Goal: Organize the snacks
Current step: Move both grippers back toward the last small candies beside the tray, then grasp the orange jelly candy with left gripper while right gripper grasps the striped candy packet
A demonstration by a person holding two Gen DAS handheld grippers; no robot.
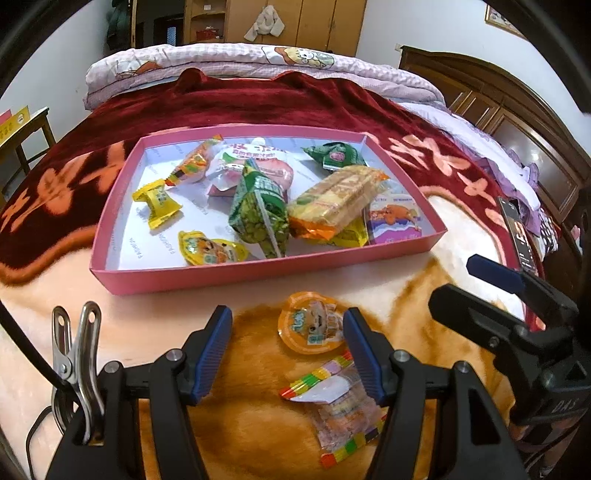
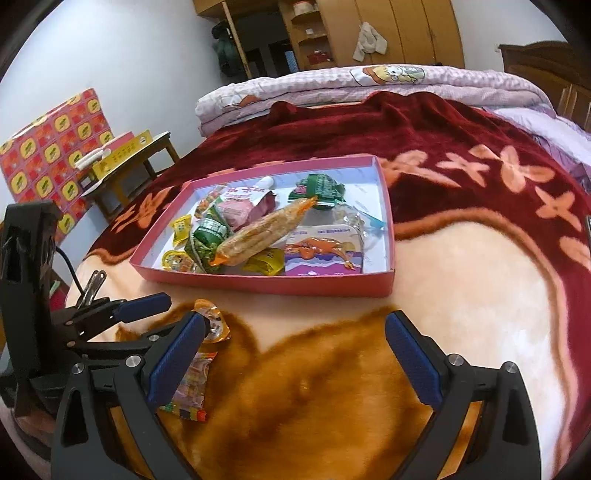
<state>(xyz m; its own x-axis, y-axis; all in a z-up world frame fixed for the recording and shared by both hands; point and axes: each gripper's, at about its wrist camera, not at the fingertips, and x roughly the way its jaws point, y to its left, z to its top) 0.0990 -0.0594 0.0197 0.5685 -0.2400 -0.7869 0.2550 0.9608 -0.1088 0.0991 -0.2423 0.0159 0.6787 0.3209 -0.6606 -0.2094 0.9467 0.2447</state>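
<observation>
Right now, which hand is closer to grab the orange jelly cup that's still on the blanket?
The left. The left gripper is open and the orange jelly cup lies right between its fingers. The right gripper has only bare blanket between its fingers; the cup sits off to its left.

Both hand-held grippers, left and right, angle downward, jaws apart.

A home bedroom is showing here. A bed under a dark red flowered plush blanket is stretching ahead of the grippers, with a folded cartoon-print quilt lying at its far edge. Beyond that, wooden wardrobes are standing against the wall, and a carved dark headboard is rising to the right.
</observation>
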